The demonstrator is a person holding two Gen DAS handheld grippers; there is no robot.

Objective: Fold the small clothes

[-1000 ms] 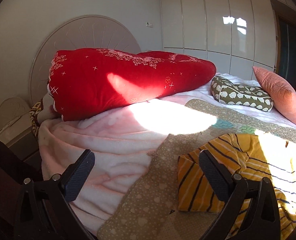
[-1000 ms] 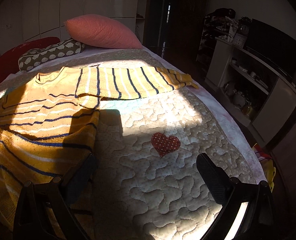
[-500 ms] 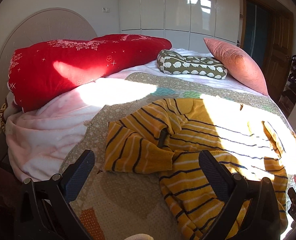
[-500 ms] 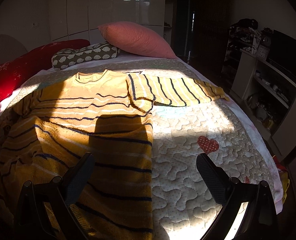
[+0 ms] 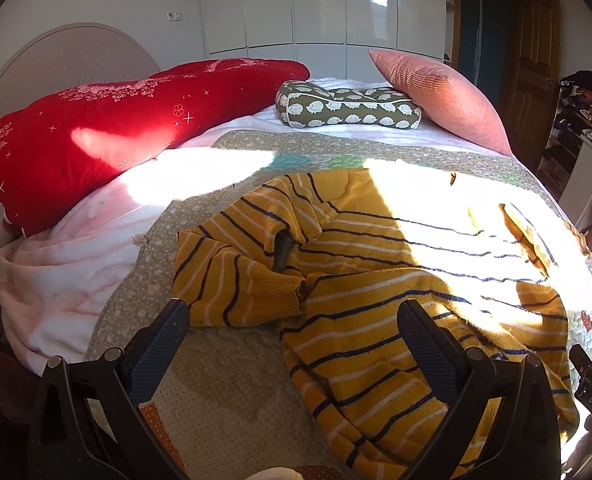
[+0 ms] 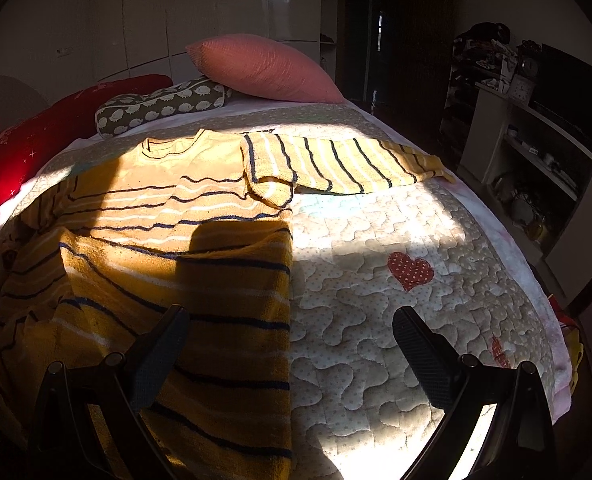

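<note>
A: Entry, grippers first. Left gripper [image 5: 294,336]: jaws spread wide, nothing between them, held above the near edge of the bed. Right gripper [image 6: 290,336]: same, jaws apart and empty.

B: Task item?

A: Yellow striped sweater [image 5: 395,280], lying front-up on the quilt [image 6: 375,288], hem toward us at 6 o'clock, neckline [image 6: 172,146] far at 12. In the left view its near sleeve [image 5: 236,280] is bunched and doubled back at 10 o'clock from the gripper. In the right view the other sleeve [image 6: 347,164] runs out flat toward 1 o'clock.

B: Why hover there?

A: My reading: both claws are spread over the hem side to pick grasp points. The left one looks lined up on the crumpled sleeve cuff, the right one straddles the sweater's side edge. No fold looks finished yet.

B: Obstructions?

A: A dark shadow falls across the sweater body in the right view and hides the stripe detail. A small dark object [image 5: 283,249] sits in the sleeve bunch; cannot identify it. Farther out, at 11 o'clock, a red pillow [image 5: 128,128] on a pink blanket [image 5: 68,264]. At 12, a patterned cushion [image 5: 347,108] and a pink pillow [image 5: 439,96], both well apart from the sweater. Shelving [image 6: 543,152] stands at 2 o'clock off the bed.
</note>
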